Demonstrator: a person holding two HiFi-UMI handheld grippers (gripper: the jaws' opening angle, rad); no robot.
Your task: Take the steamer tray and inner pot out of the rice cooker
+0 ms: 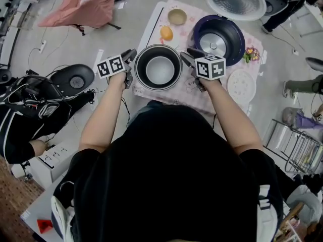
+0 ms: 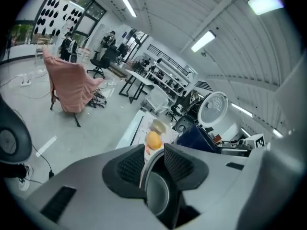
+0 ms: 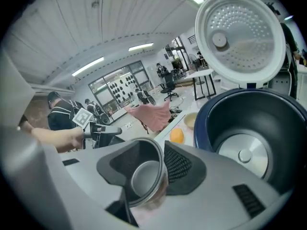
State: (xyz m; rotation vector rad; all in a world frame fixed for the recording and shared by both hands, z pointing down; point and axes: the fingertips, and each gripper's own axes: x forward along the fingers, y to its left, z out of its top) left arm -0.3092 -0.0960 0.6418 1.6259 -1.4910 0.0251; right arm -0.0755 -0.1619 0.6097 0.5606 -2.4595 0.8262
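Currently, the person stands at the bench [image 1: 150,30], which carries a pink patterned cloth [image 1: 174,96], with one hand-held gripper in each hand.

1. Left hand-held gripper [image 1: 130,67]: released. The jaws stand apart on either side of the left rim of the inner pot [image 1: 159,69], and the pads do not press on the rim.
2. Inner pot: out of the cooker. It stands upright on the cloth, between the two grippers, with its grey inside showing.
3. Beyond the pot lie an orange fruit [image 1: 166,33] and a small bowl [image 1: 177,16], just beside each other.
4. Right hand-held gripper [image 1: 191,67]: released. The right rim of the pot runs between its parted jaws without being clamped.
5. Rice cooker [image 1: 233,49]: to the right of the pot, its lid [image 1: 234,1] raised and the heating plate exposed in the bare cavity.
6. Steamer tray [image 1: 241,86]: a white perforated disc that lies flat on the cloth near the cooker, apart from both grippers.
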